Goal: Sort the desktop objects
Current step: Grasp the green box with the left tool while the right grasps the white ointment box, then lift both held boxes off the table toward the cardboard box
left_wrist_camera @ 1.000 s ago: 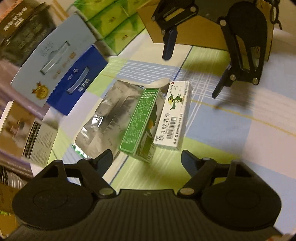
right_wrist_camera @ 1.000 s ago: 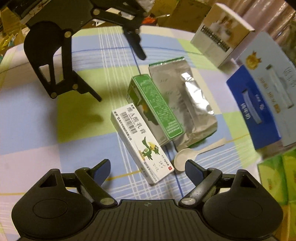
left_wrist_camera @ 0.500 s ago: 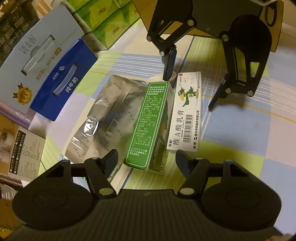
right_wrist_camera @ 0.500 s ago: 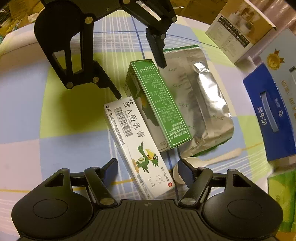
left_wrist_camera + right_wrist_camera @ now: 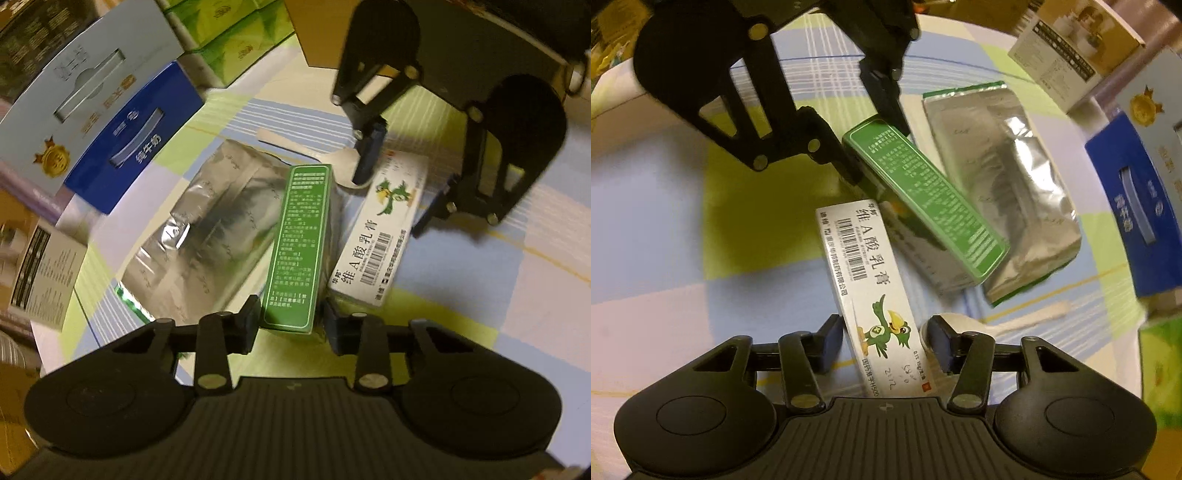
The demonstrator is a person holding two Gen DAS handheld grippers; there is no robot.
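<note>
Two hand-held grippers angled down, left hand-held gripper [image 5: 288, 325] closing on green box [image 5: 299, 243]

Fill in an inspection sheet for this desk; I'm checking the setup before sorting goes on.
Surface: checked cloth, pastel squares.
Job's things: green box, white ointment box, foil pouch, plastic spoon.
Clutter: blue milk carton, tissue packs.
Grippers: left gripper closing on green box; right gripper closing around white ointment box.
Cables: nothing seen.
Surroundings: cardboard boxes.
</note>
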